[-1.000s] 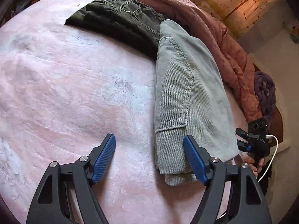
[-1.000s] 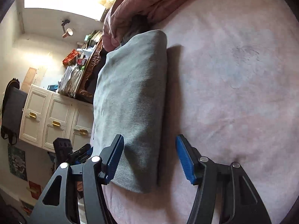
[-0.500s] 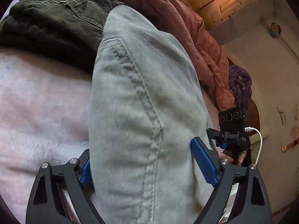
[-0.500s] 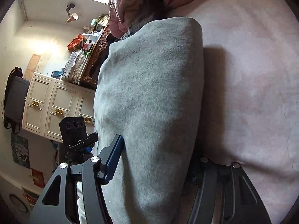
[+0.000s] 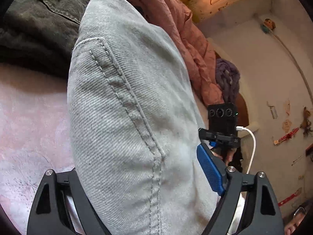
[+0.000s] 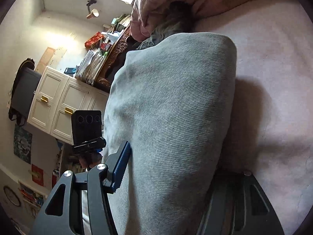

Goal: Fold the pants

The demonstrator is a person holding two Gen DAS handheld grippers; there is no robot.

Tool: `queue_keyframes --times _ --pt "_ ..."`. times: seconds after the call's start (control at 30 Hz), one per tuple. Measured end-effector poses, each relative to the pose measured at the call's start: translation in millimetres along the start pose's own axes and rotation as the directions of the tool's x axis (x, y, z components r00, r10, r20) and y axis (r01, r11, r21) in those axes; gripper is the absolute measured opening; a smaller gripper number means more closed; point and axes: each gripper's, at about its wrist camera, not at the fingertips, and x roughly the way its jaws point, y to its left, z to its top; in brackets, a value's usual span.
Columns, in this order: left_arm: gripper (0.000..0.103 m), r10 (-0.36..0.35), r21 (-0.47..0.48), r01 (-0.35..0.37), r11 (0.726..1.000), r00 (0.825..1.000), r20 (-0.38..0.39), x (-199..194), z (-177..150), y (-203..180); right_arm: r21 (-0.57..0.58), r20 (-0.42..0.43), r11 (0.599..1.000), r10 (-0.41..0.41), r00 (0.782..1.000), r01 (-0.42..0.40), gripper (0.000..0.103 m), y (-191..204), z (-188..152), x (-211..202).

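Observation:
Folded light grey pants (image 5: 127, 107) lie on the pink bed sheet (image 5: 29, 121) and fill the middle of both views. My left gripper (image 5: 140, 162) straddles one end of them. Its jaws are closing; the right blue pad (image 5: 209, 168) sits at the fabric's edge with its face still showing, and the left pad is hidden under the cloth. My right gripper (image 6: 176, 156) straddles the other end of the grey pants (image 6: 172, 107). Its left pad (image 6: 121, 168) rests beside the fabric and its right finger is buried under the fold. Neither pair of pads visibly squeezes the cloth.
Dark olive pants (image 5: 39, 29) lie folded beyond the grey ones. A rust-pink quilt (image 5: 176, 29) and a purple blanket (image 5: 228, 78) pile along the bed's far side. A white cabinet (image 6: 58, 105) stands past the bed edge. Bare sheet (image 6: 273, 68) spreads on the right.
Both grippers have pushed forward from just short of the pants' ends to astride them, so the grey fabric now lies between each pair of jaws. The left gripper has also swung round.

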Motion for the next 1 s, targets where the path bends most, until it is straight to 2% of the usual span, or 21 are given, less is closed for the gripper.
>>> queue_keyframes --times 0.07,0.1,0.2,0.23,0.27,0.33,0.4,0.47,0.57,0.63,0.77,0.87,1.0 --pt "0.083 -0.03 -0.008 0.03 1.0 1.0 0.004 -1 0 4 -0.002 -0.009 0.999 0.036 0.999 -0.036 0.061 1 -4 -2" --pt "0.083 -0.02 -0.015 0.02 1.0 1.0 0.0 0 1 5 -0.004 -0.012 0.999 0.041 0.999 -0.041 0.061 1 -4 -1" --pt "0.077 0.083 -0.024 -0.083 0.996 0.997 -0.002 8 5 1 0.0 0.004 1.0 0.009 1.0 -0.009 0.06 -1 0 4" --pt "0.074 0.101 -0.015 -0.101 0.995 0.995 0.006 10 5 -2 -0.01 0.008 1.0 -0.008 1.0 0.008 0.06 -1 0 6" --pt "0.065 0.116 -0.021 -0.115 0.993 0.993 0.016 9 4 -2 -0.025 0.014 0.999 -0.023 1.0 0.024 0.059 2 1 8" --pt "0.054 0.122 -0.021 -0.121 0.992 0.992 0.028 7 2 -2 -0.031 0.034 0.999 -0.019 0.999 0.02 0.047 2 -1 4" --pt "0.047 0.147 0.034 -0.149 0.988 0.988 0.045 3 -3 -12 -0.047 0.057 0.999 -0.012 0.998 0.015 0.039 6 -4 -2" --pt "0.041 0.169 0.089 -0.176 0.98 0.982 0.079 -2 -8 -27 -0.115 0.092 0.992 -0.04 0.995 0.051 0.036 23 -9 -9" --pt "0.04 0.158 0.109 -0.17 0.979 0.981 0.11 -13 -12 -46 -0.166 0.132 0.985 -0.026 0.991 0.048 0.035 47 -18 -22" --pt "0.04 0.156 0.114 -0.169 0.979 0.981 0.118 -22 -14 -57 -0.157 0.142 0.987 0.001 0.99 0.022 0.035 58 -20 -30" --pt "0.04 0.2 0.164 -0.223 0.961 0.969 0.147 -45 -13 -90 -0.176 0.152 0.984 0.013 0.988 0.014 0.035 90 -20 -41" --pt "0.04 0.184 0.179 -0.218 0.959 0.965 0.188 -66 -1 -107 -0.204 0.172 0.979 0.021 0.985 0.014 0.035 123 -10 -48" --pt "0.04 0.193 0.226 -0.253 0.941 0.947 0.258 -100 27 -124 -0.28 0.211 0.959 0.02 0.977 0.041 0.036 166 19 -51"
